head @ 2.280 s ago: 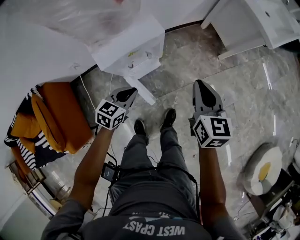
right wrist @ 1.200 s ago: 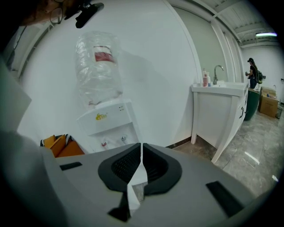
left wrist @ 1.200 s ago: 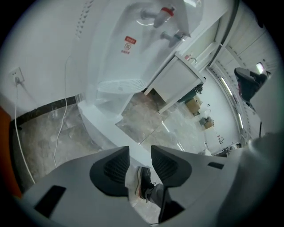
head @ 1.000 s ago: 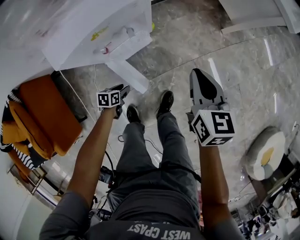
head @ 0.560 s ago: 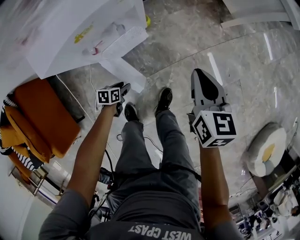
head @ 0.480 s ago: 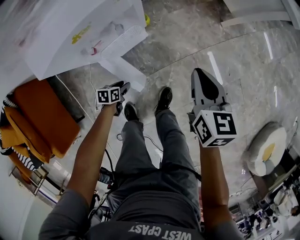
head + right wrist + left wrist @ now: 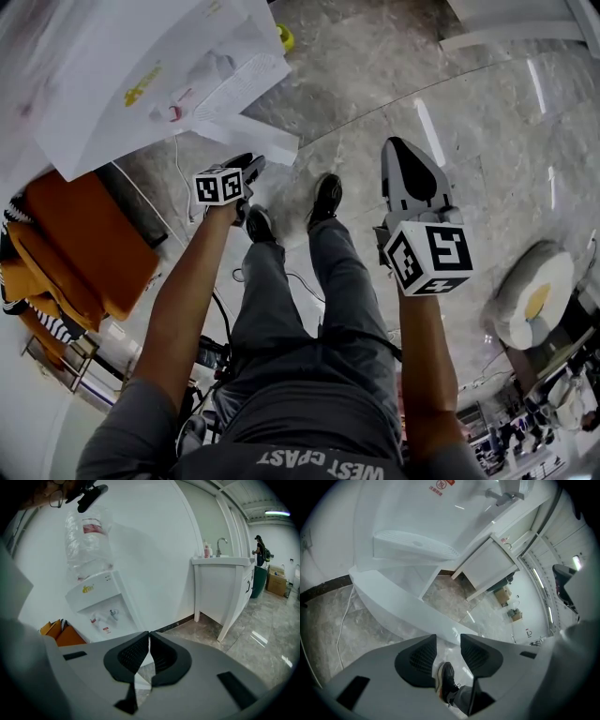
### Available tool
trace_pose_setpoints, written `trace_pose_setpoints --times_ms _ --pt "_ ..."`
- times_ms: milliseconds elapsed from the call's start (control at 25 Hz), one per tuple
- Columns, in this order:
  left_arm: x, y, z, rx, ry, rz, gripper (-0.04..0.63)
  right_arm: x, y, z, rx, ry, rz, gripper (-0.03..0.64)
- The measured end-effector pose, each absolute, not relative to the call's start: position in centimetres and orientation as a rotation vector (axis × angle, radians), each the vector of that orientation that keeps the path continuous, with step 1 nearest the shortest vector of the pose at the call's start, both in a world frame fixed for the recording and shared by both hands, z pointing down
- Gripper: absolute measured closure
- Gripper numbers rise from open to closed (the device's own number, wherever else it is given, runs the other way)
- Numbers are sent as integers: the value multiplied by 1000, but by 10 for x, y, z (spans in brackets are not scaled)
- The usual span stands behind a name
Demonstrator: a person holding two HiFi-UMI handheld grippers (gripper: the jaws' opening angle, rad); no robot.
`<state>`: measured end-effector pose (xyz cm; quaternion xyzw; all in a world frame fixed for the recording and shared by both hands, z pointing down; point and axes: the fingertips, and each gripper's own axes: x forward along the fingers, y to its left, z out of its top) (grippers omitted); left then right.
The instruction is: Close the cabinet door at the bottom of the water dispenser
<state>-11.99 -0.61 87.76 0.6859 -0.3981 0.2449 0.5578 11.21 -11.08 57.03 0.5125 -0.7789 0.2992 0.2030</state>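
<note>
Two grippers are out, but only the left gripper (image 7: pixel 448 641) is working toward the door. Its jaws have just been narrowing a little and are standing apart, gripping nothing; only the person's shoe (image 7: pixel 446 677) is showing far below the gap. Just beyond its tips the cabinet door (image 7: pixel 408 604) is lying across the view, swung open from the foot of the water dispenser (image 7: pixel 417 508), whose drip tray (image 7: pixel 415 545) is jutting out above. Whether the tips are touching the door's edge I cannot tell.

The step in hand seems to be the approach to the open door. The next move is probably calling for the tips set against the door's outer face, then a steady push toward the dispenser body until it seats.

The left arm (image 7: pixel 192 281) is reaching forward, nearly straight, aiming its gripper steeply downward. The right gripper (image 7: pixel 149 634), jaws pressed together on nothing, is hanging idle, well apart from the door.
</note>
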Motion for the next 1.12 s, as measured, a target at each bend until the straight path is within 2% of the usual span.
trace_pose_setpoints --times_ms 600,840,1120 --pt "-98 -80 890 1761 -1074 702 422 144 -127 593 1466 -2105 880 586" --pt "-92 -107 900 1824 -1133 813 360 152 -131 608 1465 -2084 901 587" --pt "-90 -133 911 1846 -1184 861 345 160 -136 623 1472 -2063 913 587"
